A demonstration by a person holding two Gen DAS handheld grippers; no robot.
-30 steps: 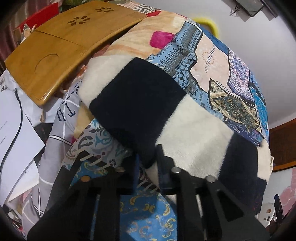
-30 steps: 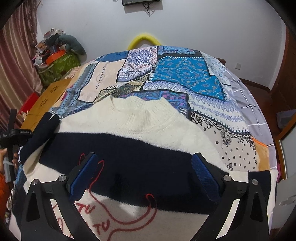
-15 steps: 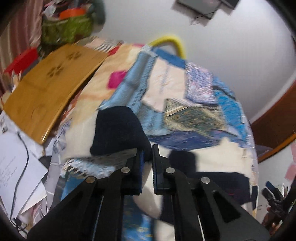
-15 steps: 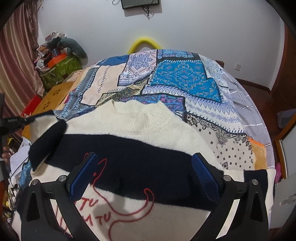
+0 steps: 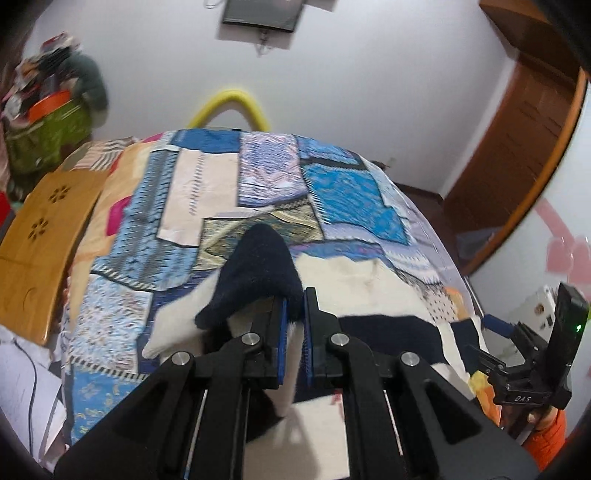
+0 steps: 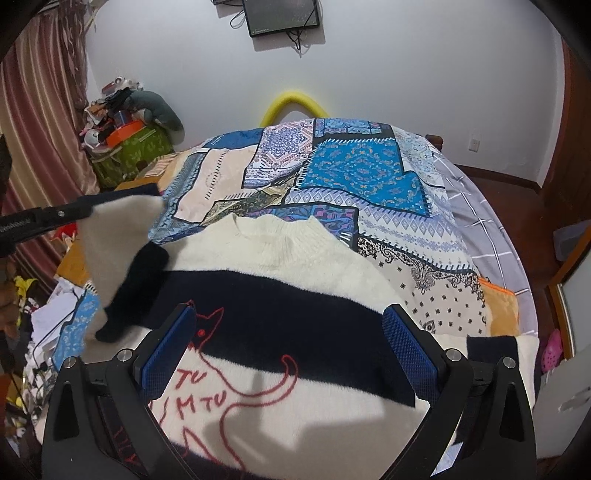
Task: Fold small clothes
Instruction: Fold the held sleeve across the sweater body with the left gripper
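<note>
A cream and navy striped sweater point(image 6: 295, 266) with a red cat drawing lies flat on a patchwork bedspread point(image 6: 354, 173). My left gripper point(image 5: 294, 321) is shut on the sweater's left sleeve point(image 5: 258, 269) and holds it lifted above the bed. In the right wrist view the lifted sleeve point(image 6: 118, 240) hangs from that gripper at the left. My right gripper point(image 6: 288, 343) is open and empty, hovering over the sweater's chest. The other sleeve point(image 6: 491, 347) lies at the right edge.
A wooden lap tray point(image 5: 40, 240) lies along the bed's left side, above scattered papers point(image 6: 55, 314). A green box with clutter point(image 6: 129, 151) stands at the back left. A yellow foam arch point(image 6: 291, 103) and a wall screen point(image 6: 282, 16) are behind the bed.
My left gripper has lifted the sleeve up off the bed's left side and swung it toward the sweater's body. My right gripper has stayed open over the chest.
</note>
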